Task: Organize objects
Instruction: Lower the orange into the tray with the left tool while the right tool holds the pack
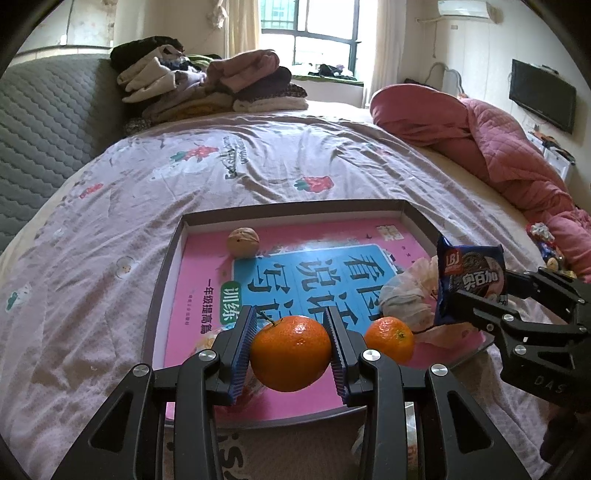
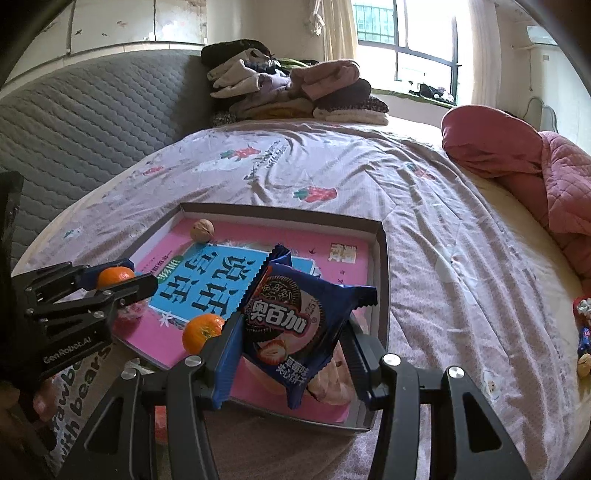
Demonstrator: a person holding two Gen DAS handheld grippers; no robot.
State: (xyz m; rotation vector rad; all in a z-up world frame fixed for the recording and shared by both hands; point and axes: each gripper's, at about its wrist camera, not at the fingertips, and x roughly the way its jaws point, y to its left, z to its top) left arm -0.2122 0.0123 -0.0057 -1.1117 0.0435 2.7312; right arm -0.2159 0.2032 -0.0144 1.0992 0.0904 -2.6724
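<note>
Left wrist view: a bed [image 1: 258, 166] under a mauve strawberry-print sheet is filling the frame, with a grey quilted headboard [image 1: 48, 122] running along 9 to 10 o'clock and a window [image 1: 314, 29] letting in light at 12. A rumpled pink quilt [image 1: 491, 140] is lying along the 2 o'clock side, and a pile of folded clothes [image 1: 207, 85] is sitting at 11 o'clock against the headboard. A wall-mounted television [image 1: 541, 94] is hanging at 2 o'clock.

A shallow box tray [image 1: 295, 208] is resting on the sheet near centre, its raised rim bounding a pink and blue book [image 1: 207, 280] that is lining its floor. Open sheet is lying beyond the far rim toward 12 and to the 9 o'clock side.

The left gripper [image 1: 291, 350] is holding a large orange [image 1: 291, 352] between narrow-set jaws above the tray's near edge at 6 o'clock. The right gripper [image 2: 291, 347] is clamping a blue biscuit packet [image 2: 299, 325] over the tray's 4 o'clock corner, above a crumpled plastic bag [image 1: 406, 295].

A smaller orange [image 1: 389, 339] is lying on the book just beside the held one, at 5 o'clock. A walnut [image 1: 242, 242] is sitting near the far rim at 11 o'clock.
</note>
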